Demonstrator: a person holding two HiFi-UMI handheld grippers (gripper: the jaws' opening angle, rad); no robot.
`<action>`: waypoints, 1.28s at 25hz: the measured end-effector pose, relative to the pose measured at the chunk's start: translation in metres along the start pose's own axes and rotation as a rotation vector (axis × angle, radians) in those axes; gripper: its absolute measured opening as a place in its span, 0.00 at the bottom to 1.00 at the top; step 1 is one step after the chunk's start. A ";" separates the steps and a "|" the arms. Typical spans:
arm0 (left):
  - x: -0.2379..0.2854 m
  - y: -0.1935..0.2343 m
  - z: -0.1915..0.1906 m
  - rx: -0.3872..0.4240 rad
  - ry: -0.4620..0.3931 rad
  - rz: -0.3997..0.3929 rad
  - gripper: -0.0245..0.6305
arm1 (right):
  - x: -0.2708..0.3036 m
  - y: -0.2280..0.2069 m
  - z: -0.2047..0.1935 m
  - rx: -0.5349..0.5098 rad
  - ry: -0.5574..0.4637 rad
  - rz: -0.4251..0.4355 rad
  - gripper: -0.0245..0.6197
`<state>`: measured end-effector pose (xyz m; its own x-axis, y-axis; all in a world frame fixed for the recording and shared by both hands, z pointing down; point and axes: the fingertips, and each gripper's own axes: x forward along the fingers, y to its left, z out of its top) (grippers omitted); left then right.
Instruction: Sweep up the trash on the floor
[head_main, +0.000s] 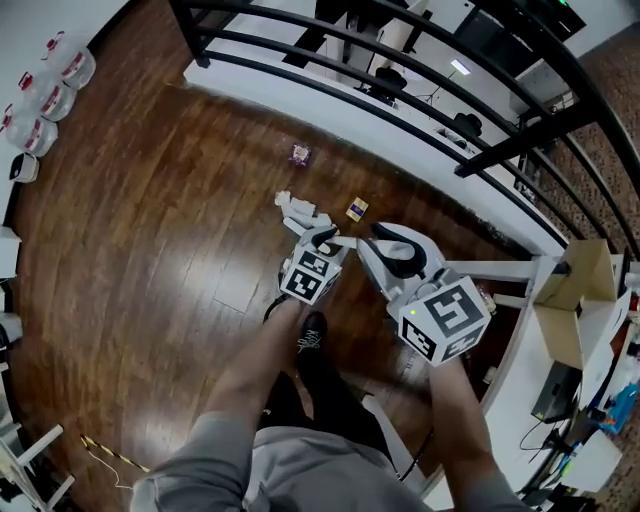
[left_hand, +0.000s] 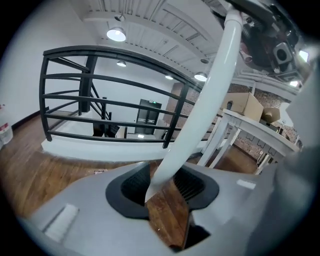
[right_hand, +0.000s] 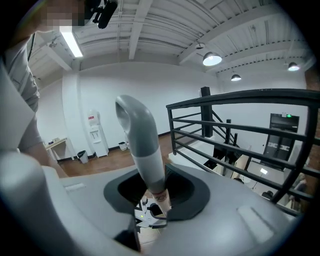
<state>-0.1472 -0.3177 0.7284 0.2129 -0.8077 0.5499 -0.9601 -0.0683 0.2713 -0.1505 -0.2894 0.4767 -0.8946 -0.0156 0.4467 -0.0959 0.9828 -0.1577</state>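
Trash lies on the wooden floor ahead of me: crumpled white paper (head_main: 298, 208), a purple wrapper (head_main: 300, 153) and a small yellow packet (head_main: 357, 208). My left gripper (head_main: 322, 240) (left_hand: 162, 187) is shut on a slanted white handle (left_hand: 200, 110) that rises to the upper right. Beside it, my right gripper (head_main: 395, 250) (right_hand: 152, 192) is shut on a grey handle (right_hand: 142, 145) with a hooked top. Both grippers hover just short of the paper. The lower ends of both handles are hidden under the grippers.
A black railing (head_main: 400, 60) on a white kerb runs along the far side of the floor. At the right stand a white table (head_main: 545, 290) and a cardboard box (head_main: 585, 270). Water jugs (head_main: 50, 90) line the far left wall. My shoe (head_main: 312, 335) is below the grippers.
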 end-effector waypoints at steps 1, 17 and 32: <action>0.005 -0.001 0.005 0.009 0.005 -0.009 0.26 | -0.001 -0.003 0.002 -0.007 -0.004 -0.009 0.18; -0.032 0.096 0.048 0.200 0.129 -0.170 0.26 | 0.060 -0.048 0.063 0.342 -0.140 -0.213 0.18; 0.040 0.119 0.028 0.334 0.268 -0.509 0.28 | 0.089 -0.101 0.011 0.564 -0.142 -0.585 0.18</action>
<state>-0.2581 -0.3748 0.7610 0.6509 -0.4558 0.6070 -0.7231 -0.6157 0.3131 -0.2254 -0.3923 0.5230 -0.6752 -0.5566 0.4841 -0.7343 0.5693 -0.3697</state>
